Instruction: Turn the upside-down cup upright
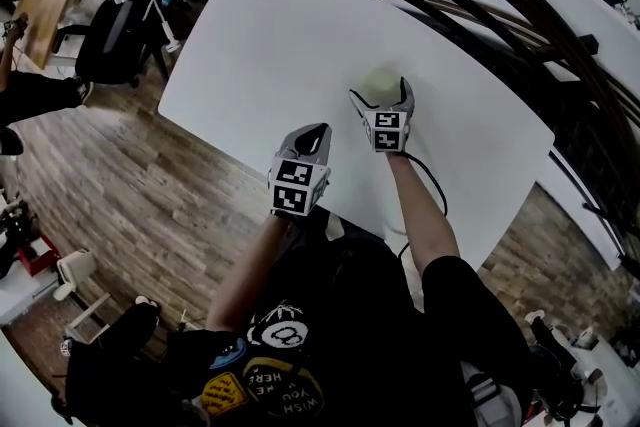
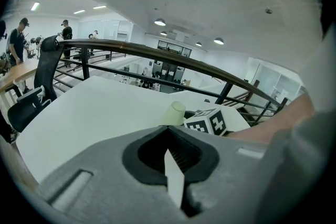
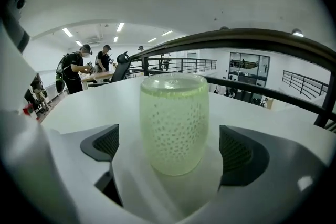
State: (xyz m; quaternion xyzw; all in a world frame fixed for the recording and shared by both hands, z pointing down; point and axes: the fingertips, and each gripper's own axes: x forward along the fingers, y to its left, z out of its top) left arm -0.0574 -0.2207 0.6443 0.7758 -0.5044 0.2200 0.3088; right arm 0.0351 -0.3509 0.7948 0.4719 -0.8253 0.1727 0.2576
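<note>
The green cup point(image 3: 174, 123) stands upside down on the white surface point(image 1: 270, 35), between the wide-open right tongs point(image 3: 174, 152), not touched. The left tongs point(image 1: 318, 131), at 7 o'clock from it, are shut and empty. A shirt patch point(image 1: 283, 387) shows "WISH YOU" and "HERE".

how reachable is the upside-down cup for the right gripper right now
Probably yes: the right gripper is open, and the cup stands between its fingers with a gap on each side. Nothing on the table looks to be in the way.
</note>
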